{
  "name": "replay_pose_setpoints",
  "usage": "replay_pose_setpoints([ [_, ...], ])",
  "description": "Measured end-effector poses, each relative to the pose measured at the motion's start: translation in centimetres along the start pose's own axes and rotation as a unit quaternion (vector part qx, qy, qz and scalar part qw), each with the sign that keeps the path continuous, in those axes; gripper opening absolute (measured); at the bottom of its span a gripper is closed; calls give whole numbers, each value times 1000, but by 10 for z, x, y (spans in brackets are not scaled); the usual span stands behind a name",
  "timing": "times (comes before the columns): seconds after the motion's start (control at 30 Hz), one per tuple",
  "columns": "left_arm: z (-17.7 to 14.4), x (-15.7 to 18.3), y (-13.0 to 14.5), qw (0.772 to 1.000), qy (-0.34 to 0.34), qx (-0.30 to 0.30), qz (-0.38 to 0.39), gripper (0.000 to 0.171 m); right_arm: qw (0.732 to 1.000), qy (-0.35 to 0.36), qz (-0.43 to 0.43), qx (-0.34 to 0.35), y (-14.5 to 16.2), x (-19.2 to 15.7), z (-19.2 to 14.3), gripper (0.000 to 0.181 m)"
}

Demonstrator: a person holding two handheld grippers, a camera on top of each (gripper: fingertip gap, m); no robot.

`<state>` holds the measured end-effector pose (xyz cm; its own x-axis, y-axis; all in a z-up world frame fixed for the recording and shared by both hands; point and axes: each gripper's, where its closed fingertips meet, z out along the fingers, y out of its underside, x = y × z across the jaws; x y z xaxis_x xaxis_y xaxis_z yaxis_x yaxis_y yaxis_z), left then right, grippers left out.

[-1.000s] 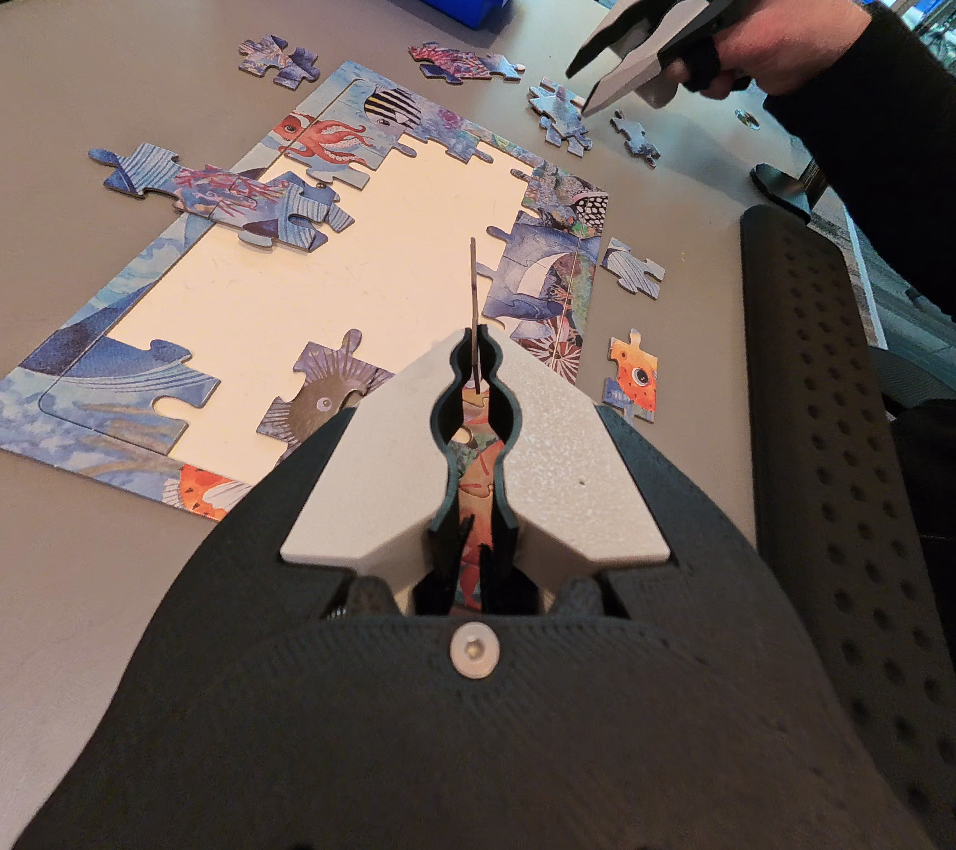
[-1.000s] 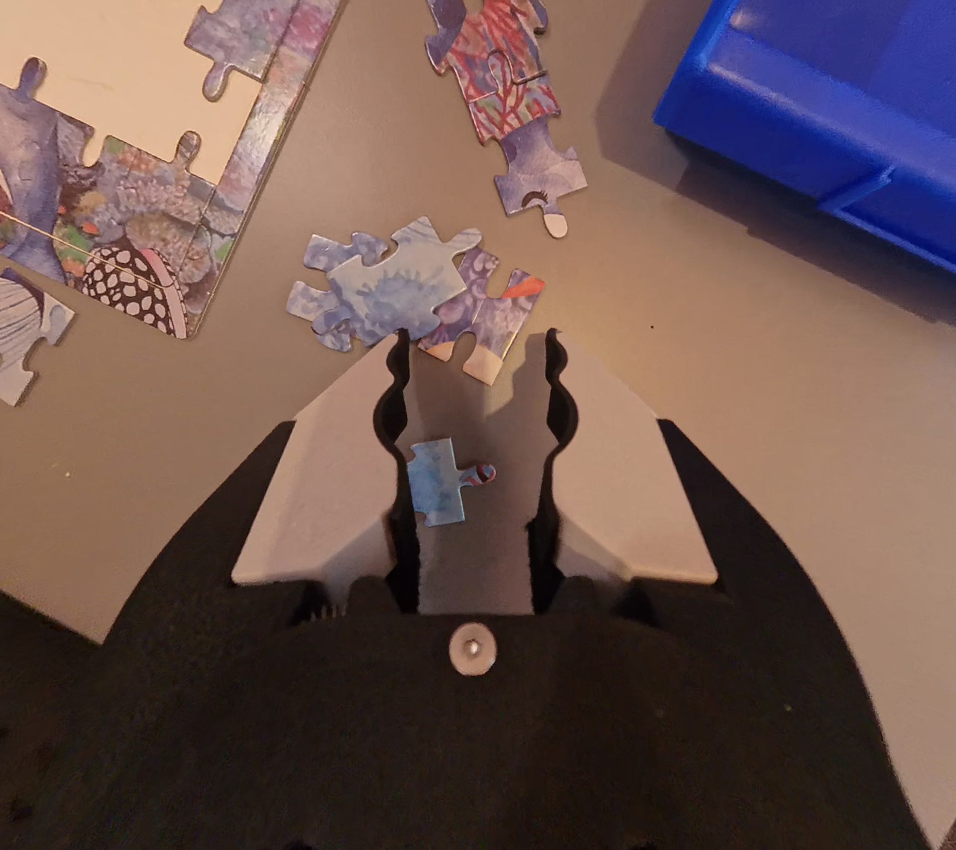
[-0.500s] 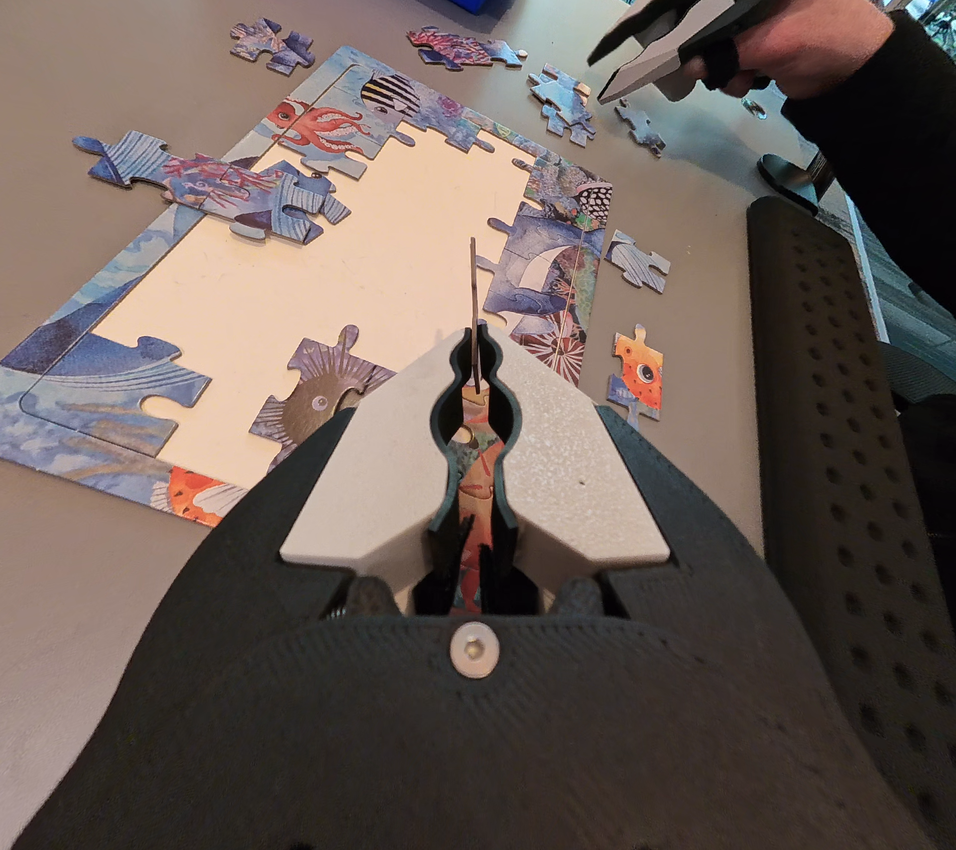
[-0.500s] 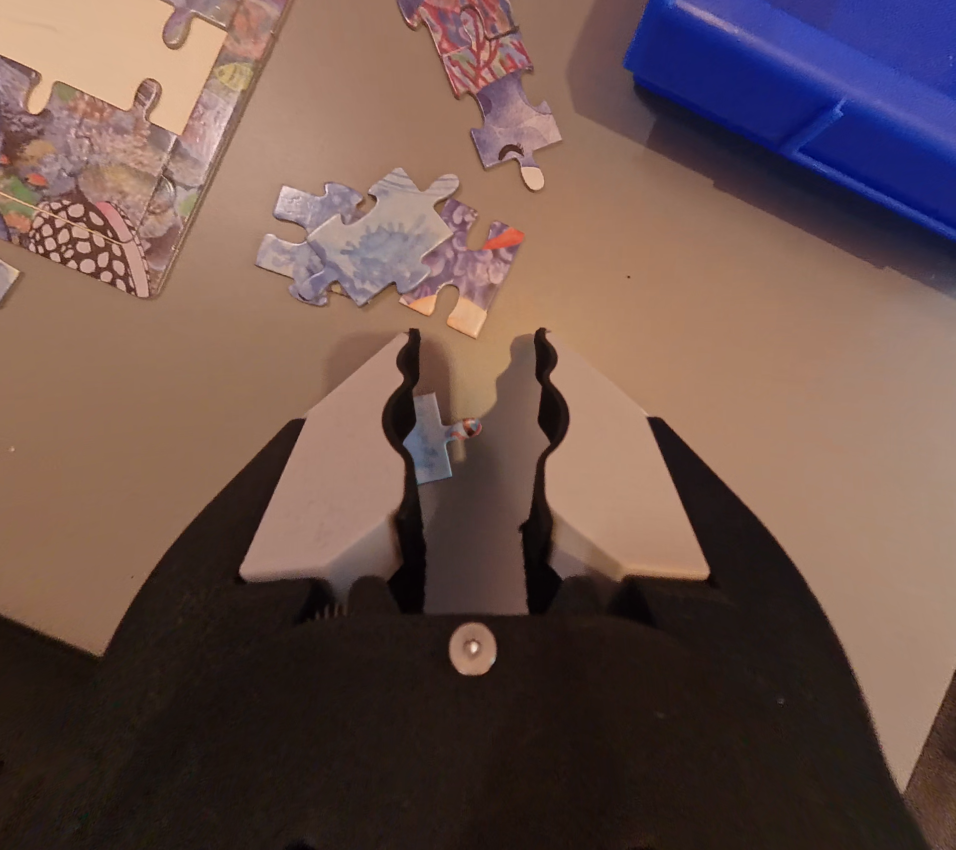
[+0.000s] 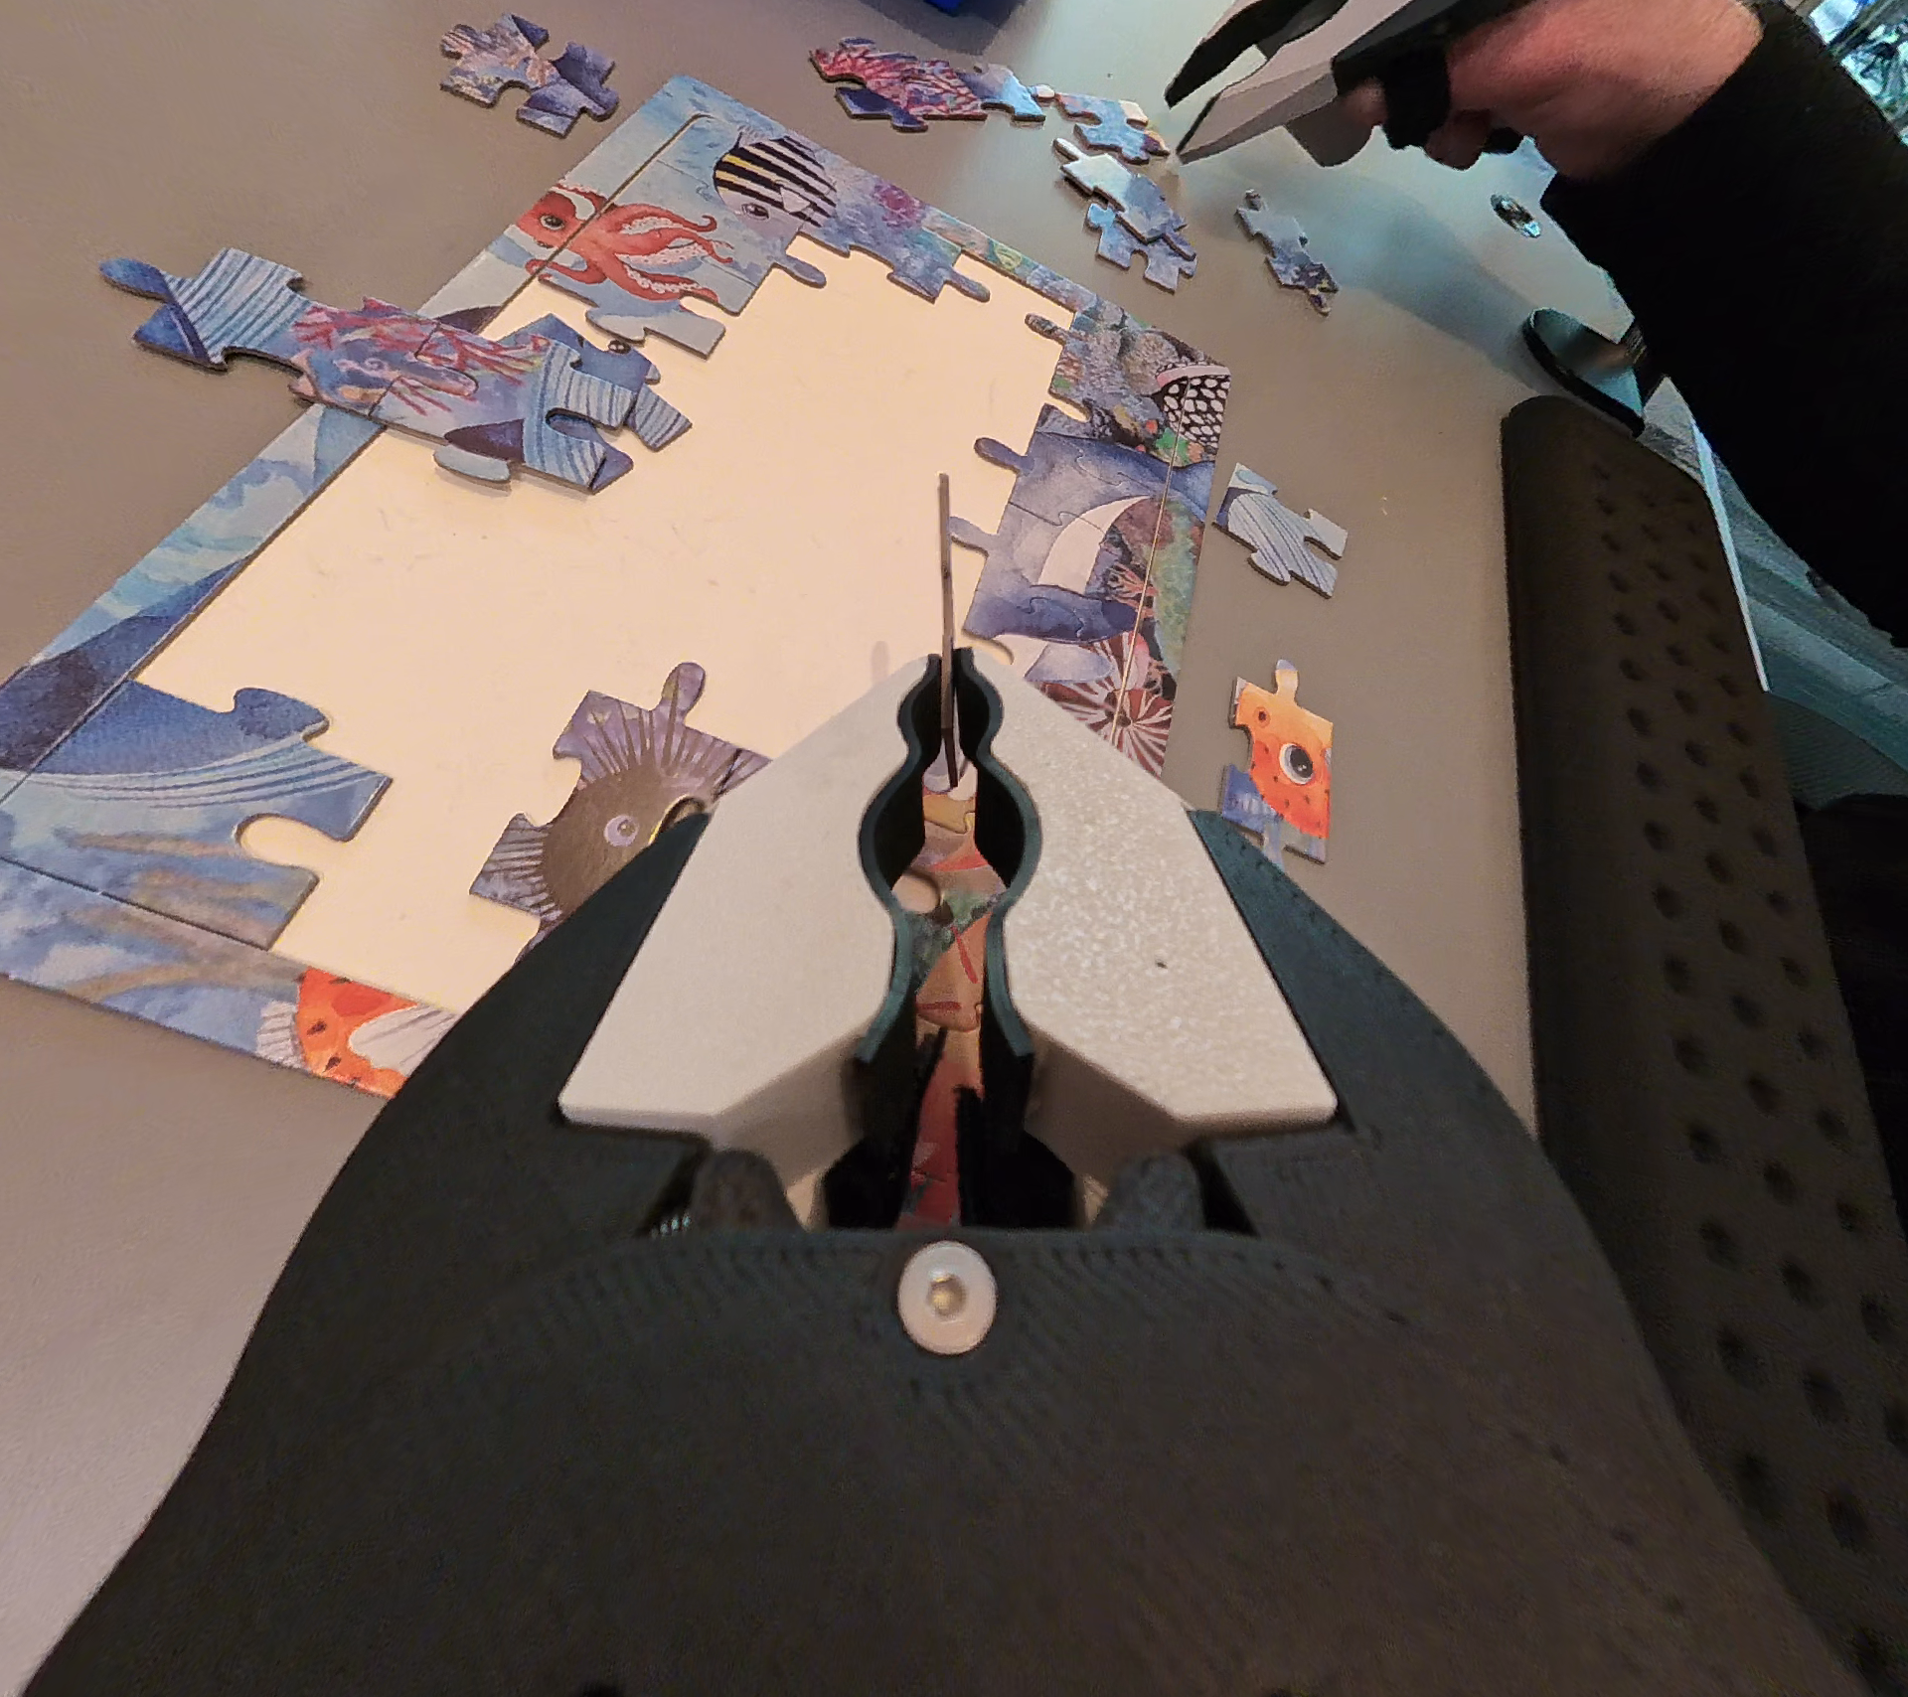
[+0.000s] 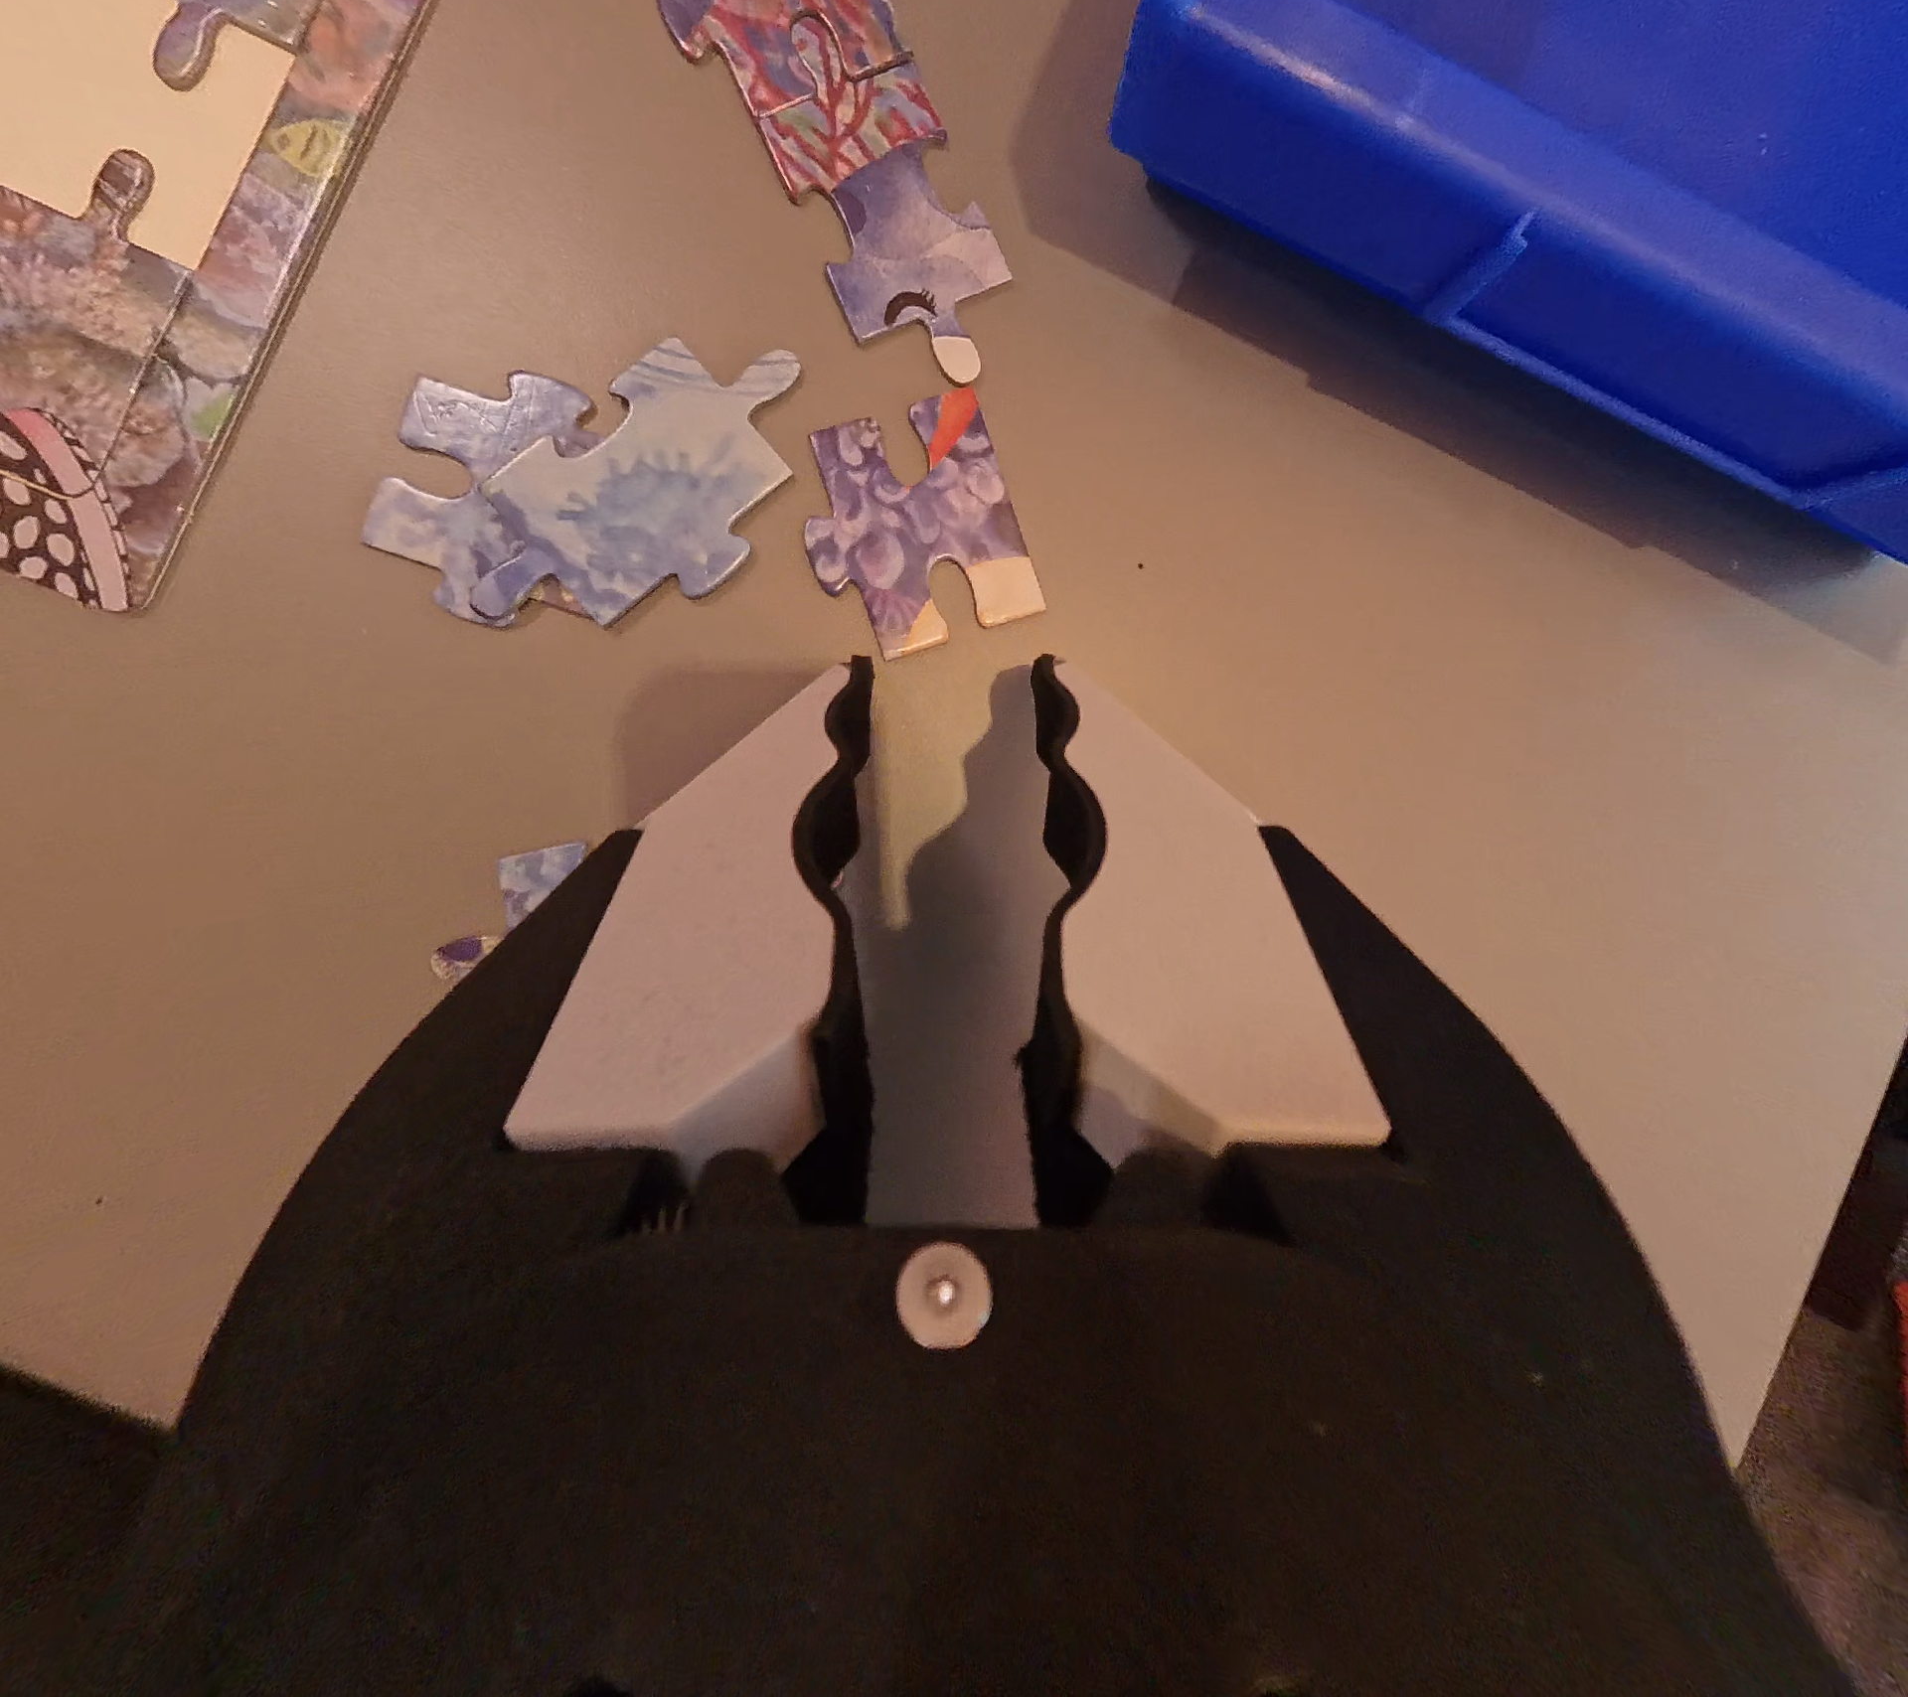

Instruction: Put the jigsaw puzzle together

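My left gripper (image 5: 950, 667) is shut on a puzzle piece (image 5: 944, 574), held upright and edge-on above the near right part of the puzzle board (image 5: 619, 574). The board has a cream bare middle and pieces fitted along its edges. My right gripper (image 6: 955, 667) is open and empty, low over the table. A purple piece with an orange corner (image 6: 919, 522) lies just beyond its fingertips. In the left wrist view the right gripper (image 5: 1187, 120), held by a hand, points down at loose pieces (image 5: 1125, 202) beyond the board's far right corner.
Two overlapping light blue pieces (image 6: 609, 512) lie left of the purple one, joined red coral pieces (image 6: 816, 27) farther off. A small blue piece (image 6: 537, 884) shows beside my right gripper's left finger. A blue bin (image 6: 1549, 99) stands at the right. An orange piece (image 5: 1280, 749) and black chair back (image 5: 1704, 925) are right of the board. The tips of one gripper are about 35 cm away from the tips of the other.
My right gripper moved forward past the small blue piece, which is no longer between its fingers. The purple piece now lies apart from the light blue ones. My left gripper still holds its piece.
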<state>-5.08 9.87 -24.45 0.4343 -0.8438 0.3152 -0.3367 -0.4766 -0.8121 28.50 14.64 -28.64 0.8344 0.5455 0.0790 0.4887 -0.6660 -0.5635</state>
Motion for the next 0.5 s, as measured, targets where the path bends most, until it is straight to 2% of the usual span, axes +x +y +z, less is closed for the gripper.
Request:
replay_pose_setpoints([
  [0.33, 21, 15, -2, 1000, 20, -13, 2, 0, 999, -42, -2, 13, 6, -19, -20, 44],
  [0.4, 26, 19, -2, 1000, 25, -16, 5, 0, 998, -70, 3, 3, 17, -29, -25, 51],
  [0.5, 32, 24, -2, 999, 32, -21, 6, 0, 995, -102, 6, -17, 34, -46, -29, 71],
])
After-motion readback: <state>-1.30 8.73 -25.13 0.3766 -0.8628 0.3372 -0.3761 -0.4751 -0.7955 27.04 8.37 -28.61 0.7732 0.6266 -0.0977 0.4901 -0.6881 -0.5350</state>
